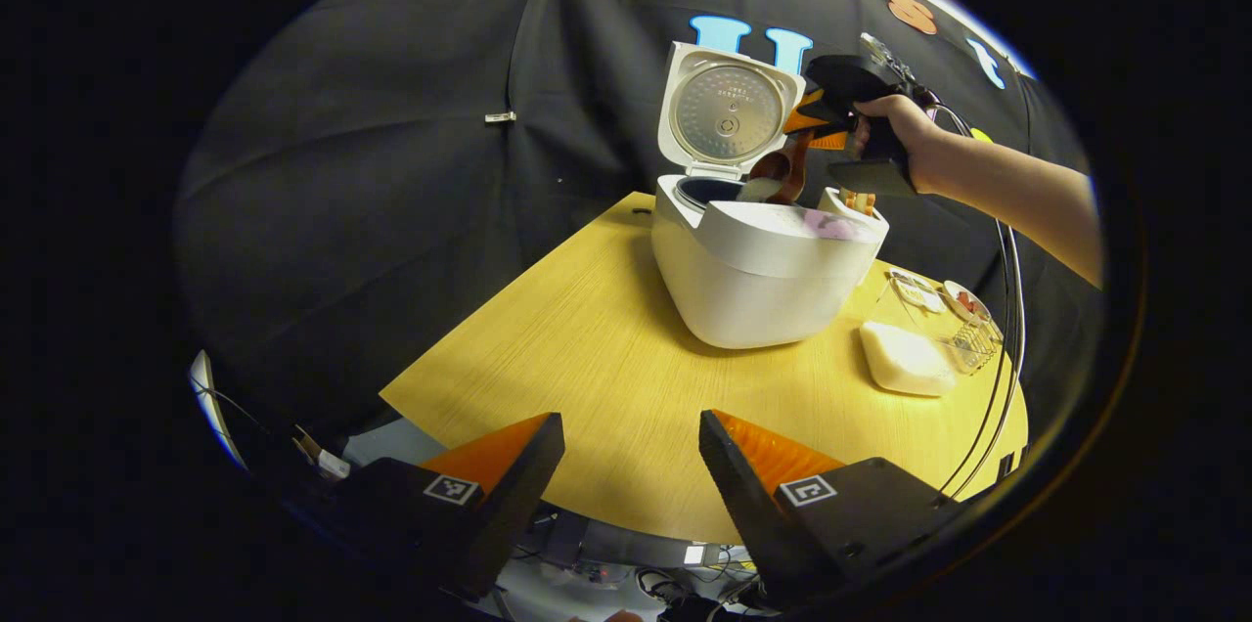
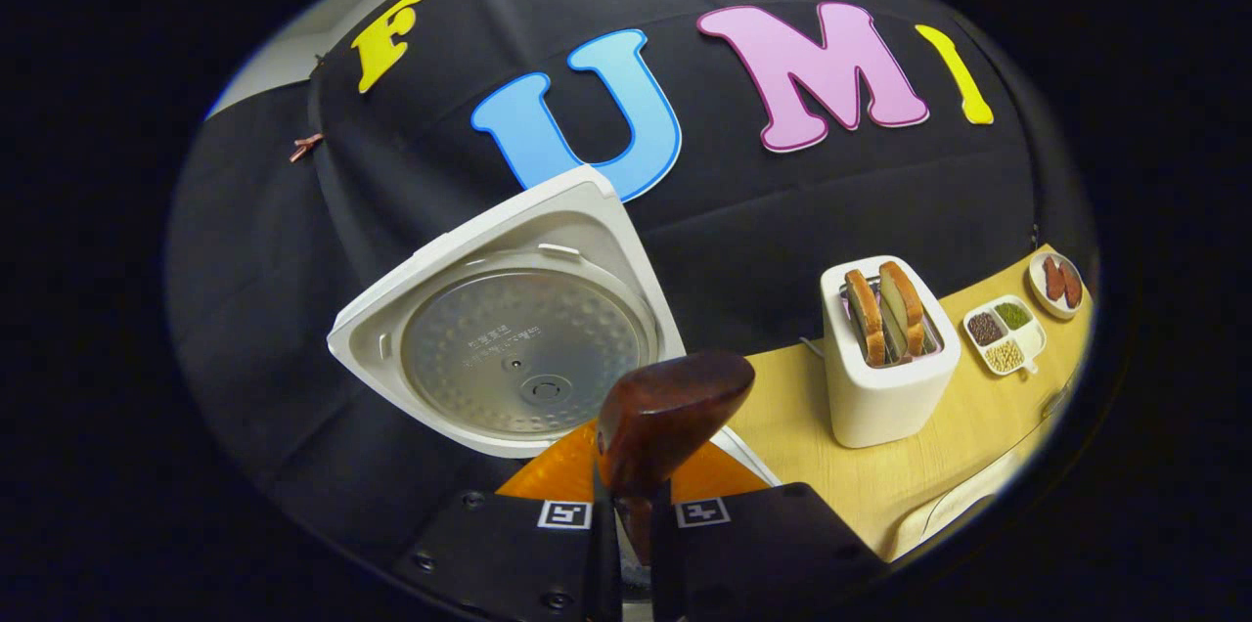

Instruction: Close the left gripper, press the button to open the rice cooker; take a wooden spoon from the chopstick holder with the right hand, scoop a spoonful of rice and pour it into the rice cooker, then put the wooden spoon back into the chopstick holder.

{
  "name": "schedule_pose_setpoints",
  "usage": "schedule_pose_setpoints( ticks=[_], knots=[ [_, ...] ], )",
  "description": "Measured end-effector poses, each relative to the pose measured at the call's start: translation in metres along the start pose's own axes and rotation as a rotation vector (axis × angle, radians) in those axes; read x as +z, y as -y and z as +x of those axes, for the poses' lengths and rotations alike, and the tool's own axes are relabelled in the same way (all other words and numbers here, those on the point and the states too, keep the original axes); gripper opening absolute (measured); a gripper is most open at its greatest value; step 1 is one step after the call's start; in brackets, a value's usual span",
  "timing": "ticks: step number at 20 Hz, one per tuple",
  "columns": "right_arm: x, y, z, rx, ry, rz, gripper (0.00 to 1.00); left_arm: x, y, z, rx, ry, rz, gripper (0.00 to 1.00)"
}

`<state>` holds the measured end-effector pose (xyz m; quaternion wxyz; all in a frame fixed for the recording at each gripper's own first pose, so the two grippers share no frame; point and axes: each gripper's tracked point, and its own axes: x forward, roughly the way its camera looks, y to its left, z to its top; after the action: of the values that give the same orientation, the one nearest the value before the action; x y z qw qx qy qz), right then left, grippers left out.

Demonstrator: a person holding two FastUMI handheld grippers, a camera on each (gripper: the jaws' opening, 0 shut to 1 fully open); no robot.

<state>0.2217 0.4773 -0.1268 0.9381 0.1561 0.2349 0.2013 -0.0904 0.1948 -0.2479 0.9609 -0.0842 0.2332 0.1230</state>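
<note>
From the left gripper view, nearest me is my left tool (image 1: 631, 466), its two fingers spread wide with nothing between them, hanging over the near edge of the round pale-wood table (image 1: 587, 358). I keep it back here, well short of the white, rounded plastic rice cooker (image 1: 758, 280), because the cooker's lid (image 1: 726, 109) already stands upright and the press seems done. Beyond the cooker, my right tool (image 1: 817, 118), held in my hand (image 1: 895, 118), grips the dark brown wooden spoon (image 1: 780, 174), tilted bowl-down over the cooker's open mouth so the white rice at its lip can slide in. To the cooker's right lie a white oblong block (image 1: 905, 358) and a wire rack (image 1: 976, 340).

From the right gripper view, nearest is my right tool (image 2: 633, 529), clamped tight on the spoon's handle; the bowl's back (image 2: 675, 412) rises in front of the lid's metal inner plate (image 2: 523, 353). Right of the lid stands a white toaster (image 2: 885, 363) with two slices in it, then a divided dish of grains (image 2: 1006, 333). I cannot make out the chopstick holder for certain.
</note>
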Motion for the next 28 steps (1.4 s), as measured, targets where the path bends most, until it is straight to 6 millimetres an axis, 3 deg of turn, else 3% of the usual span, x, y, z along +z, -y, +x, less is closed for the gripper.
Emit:
schedule_pose_setpoints(
  ticks=[5, 6, 8, 13, 14, 15, 19, 23, 28],
  knots=[
    [-0.003, -0.015, 0.005, 0.034, 0.028, -0.178, 0.16, 0.001, 0.002, 0.001, 0.008, -0.001, 0.028, 0.96],
    [-0.003, -0.021, 0.004, 0.052, 0.036, -0.210, 0.11, 0.003, 0.003, 0.000, 0.006, 0.006, 0.043, 0.96],
    [-0.006, -0.034, 0.005, 0.093, 0.042, -0.265, 0.16, 0.008, 0.006, -0.001, -0.009, 0.017, 0.055, 0.96],
    [-0.021, -0.059, 0.002, 0.166, 0.038, -0.450, 0.16, 0.014, 0.017, -0.005, -0.039, 0.028, 0.053, 0.96],
    [-0.023, -0.063, 0.001, 0.181, 0.043, -0.483, 0.12, 0.017, 0.020, -0.007, -0.043, 0.035, 0.057, 0.96],
    [-0.024, -0.067, 0.002, 0.193, 0.055, -0.514, 0.16, 0.017, 0.021, -0.008, -0.044, 0.040, 0.063, 0.96],
    [-0.033, -0.074, -0.001, 0.218, 0.059, -0.589, 0.16, 0.017, 0.028, -0.011, -0.051, 0.051, 0.071, 0.96],
    [-0.034, -0.066, -0.003, 0.217, 0.022, -0.513, 0.16, 0.018, 0.032, -0.013, -0.054, 0.058, 0.070, 0.96],
    [0.005, -0.050, -0.023, 0.224, 0.029, -0.262, 0.16, 0.020, 0.041, -0.018, -0.062, 0.068, 0.077, 0.96]
  ],
)
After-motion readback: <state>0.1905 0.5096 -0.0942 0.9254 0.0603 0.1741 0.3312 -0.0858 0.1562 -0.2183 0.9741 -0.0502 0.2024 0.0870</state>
